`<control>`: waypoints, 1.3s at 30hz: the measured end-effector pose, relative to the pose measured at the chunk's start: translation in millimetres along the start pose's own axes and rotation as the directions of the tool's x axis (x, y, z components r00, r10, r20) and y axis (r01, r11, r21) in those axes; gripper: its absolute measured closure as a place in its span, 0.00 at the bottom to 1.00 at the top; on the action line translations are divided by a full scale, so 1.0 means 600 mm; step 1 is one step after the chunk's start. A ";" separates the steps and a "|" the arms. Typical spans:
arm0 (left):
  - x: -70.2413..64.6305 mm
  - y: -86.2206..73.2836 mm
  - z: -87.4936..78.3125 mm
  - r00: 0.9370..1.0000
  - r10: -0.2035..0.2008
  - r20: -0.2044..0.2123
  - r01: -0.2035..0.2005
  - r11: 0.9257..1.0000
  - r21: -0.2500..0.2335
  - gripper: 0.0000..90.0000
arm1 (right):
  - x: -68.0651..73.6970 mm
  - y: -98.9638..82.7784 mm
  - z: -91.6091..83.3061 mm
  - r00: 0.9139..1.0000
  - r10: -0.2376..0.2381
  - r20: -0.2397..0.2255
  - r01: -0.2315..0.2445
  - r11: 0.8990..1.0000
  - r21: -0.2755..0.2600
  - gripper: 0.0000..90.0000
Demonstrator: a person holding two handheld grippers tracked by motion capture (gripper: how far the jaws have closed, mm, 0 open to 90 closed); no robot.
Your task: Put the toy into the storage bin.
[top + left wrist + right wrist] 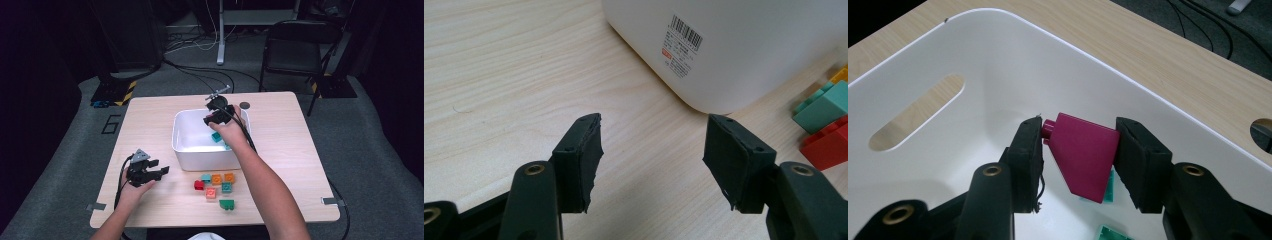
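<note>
Right gripper (pixel 1078 150) pinches a magenta sloped plastic brick (pixel 1083 155) across its flat sides over the far-right corner of the white plastic bin (pixel 998 60); likely light, rigid, slick, so grip flats not studs; left gripper (pixel 651 150) spread, empty.

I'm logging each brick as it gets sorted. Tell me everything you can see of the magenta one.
The magenta brick looks like smooth, glossy plastic, with one sloped face and a round stud at one end. It hangs tilted, clamped between the right gripper's fingers, above the inside of the white bin; teal bricks lie below it.
</note>
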State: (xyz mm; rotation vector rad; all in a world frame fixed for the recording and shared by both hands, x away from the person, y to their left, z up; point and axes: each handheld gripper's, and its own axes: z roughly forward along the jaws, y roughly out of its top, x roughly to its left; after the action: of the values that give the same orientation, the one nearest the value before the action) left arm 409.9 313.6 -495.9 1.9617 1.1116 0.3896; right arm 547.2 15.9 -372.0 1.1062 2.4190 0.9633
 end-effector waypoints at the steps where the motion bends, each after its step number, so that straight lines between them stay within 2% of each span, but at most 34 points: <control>1: -0.001 0.000 0.000 1.000 -0.003 -0.002 0.003 1.000 -0.002 0.44 | 0.000 -0.001 0.003 1.000 0.016 0.001 -0.016 1.000 0.000 0.61; 3: -0.001 0.000 0.000 1.000 -0.002 -0.003 0.002 1.000 -0.004 0.44 | 0.000 -0.004 0.013 1.000 0.029 0.003 -0.029 1.000 0.008 0.61; 4: -0.001 0.000 0.000 1.000 -0.001 -0.001 0.001 1.000 -0.001 0.44 | 0.001 -0.005 0.014 1.000 0.028 0.007 -0.028 0.999 0.026 0.61; 5: -0.001 0.000 0.000 1.000 -0.001 -0.001 0.001 1.000 -0.002 0.44 | 0.000 -0.006 0.018 1.000 0.019 0.013 -0.019 1.000 0.021 0.61; 7: 0.000 0.000 0.000 1.000 -0.003 -0.001 0.003 1.000 -0.003 0.44 | 0.000 -0.009 0.021 0.999 0.037 0.014 -0.038 0.999 0.030 0.61; 8: 0.000 0.000 0.000 1.000 -0.002 -0.002 0.002 1.000 -0.003 0.44 | -0.002 -0.010 0.022 1.000 0.023 0.014 -0.023 0.999 0.029 0.60; 13: 0.000 0.000 0.000 1.000 -0.002 0.000 0.002 1.000 0.000 0.44 | -0.002 -0.009 0.017 0.999 0.050 0.018 -0.051 0.998 0.025 0.55; 15: 0.000 0.000 0.000 1.000 -0.004 -0.004 0.004 1.000 -0.004 0.44 | -0.001 -0.009 0.011 0.999 0.040 0.024 -0.041 0.999 0.017 0.54; 23: 0.000 0.000 0.000 1.000 -0.002 -0.006 0.002 1.000 -0.001 0.44 | 0.008 -0.011 -0.046 1.000 0.022 -0.017 -0.023 0.999 -0.044 0.55; 29: 0.000 0.000 0.000 1.000 -0.001 -0.008 0.001 1.000 -0.001 0.44 | 0.018 -0.022 -0.087 0.999 -0.027 -0.019 0.026 0.998 -0.065 0.55; 31: 0.000 0.000 0.001 1.000 -0.002 -0.008 0.002 1.000 -0.001 0.44 | 0.023 -0.027 -0.103 0.999 -0.036 -0.013 0.036 0.998 -0.051 0.55; 34: 0.001 0.000 0.001 1.000 -0.003 -0.005 0.003 1.000 0.003 0.44 | 0.024 -0.035 -0.123 0.997 -0.069 -0.017 0.067 0.995 -0.074 0.55; 35: 0.001 0.000 0.001 1.000 -0.003 -0.005 0.003 1.000 0.003 0.44 | 0.025 -0.037 -0.130 0.998 -0.061 -0.025 0.059 0.996 -0.074 0.55; 39: 0.000 0.000 0.000 1.000 -0.002 -0.005 0.002 1.000 0.003 0.44 | 0.028 -0.046 -0.151 0.996 -0.084 -0.041 0.079 0.991 -0.112 0.55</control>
State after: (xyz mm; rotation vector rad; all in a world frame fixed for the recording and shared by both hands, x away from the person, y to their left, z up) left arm 410.2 313.5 -496.0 1.9633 1.1177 0.3926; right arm 473.9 -25.3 -325.2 0.9497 2.3938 1.0922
